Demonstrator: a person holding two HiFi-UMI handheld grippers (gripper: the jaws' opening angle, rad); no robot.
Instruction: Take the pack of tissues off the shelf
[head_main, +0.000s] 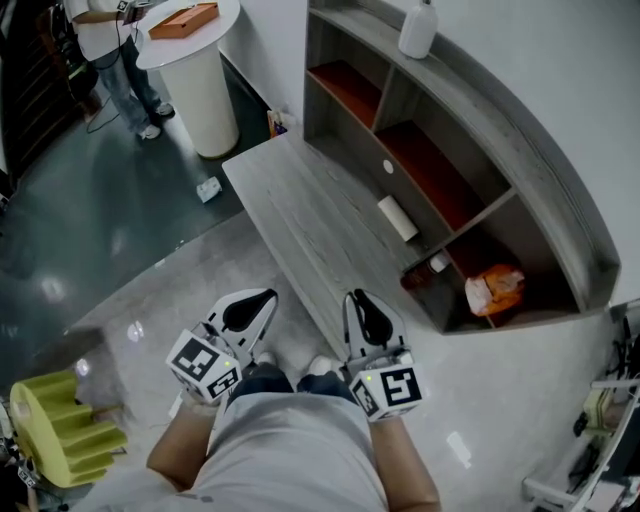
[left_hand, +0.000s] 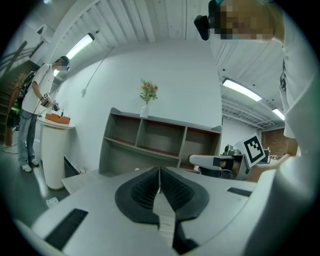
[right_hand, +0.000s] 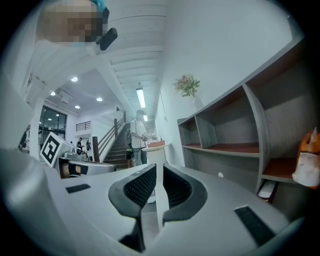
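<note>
The pack of tissues (head_main: 494, 290), orange and white, lies in the end compartment of the grey shelf unit (head_main: 520, 150), the compartment closest to me; the right gripper view shows the pack (right_hand: 307, 160) at its right edge. My left gripper (head_main: 250, 310) and right gripper (head_main: 368, 315) are side by side in front of my body, over the floor, well short of the shelf. Both are shut with nothing between the jaws. In the left gripper view the jaws (left_hand: 159, 172) point at the shelf (left_hand: 150, 142). In the right gripper view the jaws (right_hand: 159, 172) point along it.
A low grey wooden platform (head_main: 300, 220) runs in front of the shelf, with a white roll (head_main: 397, 218) and a dark bottle (head_main: 425, 270) on it. A white vase (head_main: 418, 28) stands on top. A person (head_main: 115, 60) stands by a round white table (head_main: 195, 75). A yellow-green chair (head_main: 60, 430) is at the lower left.
</note>
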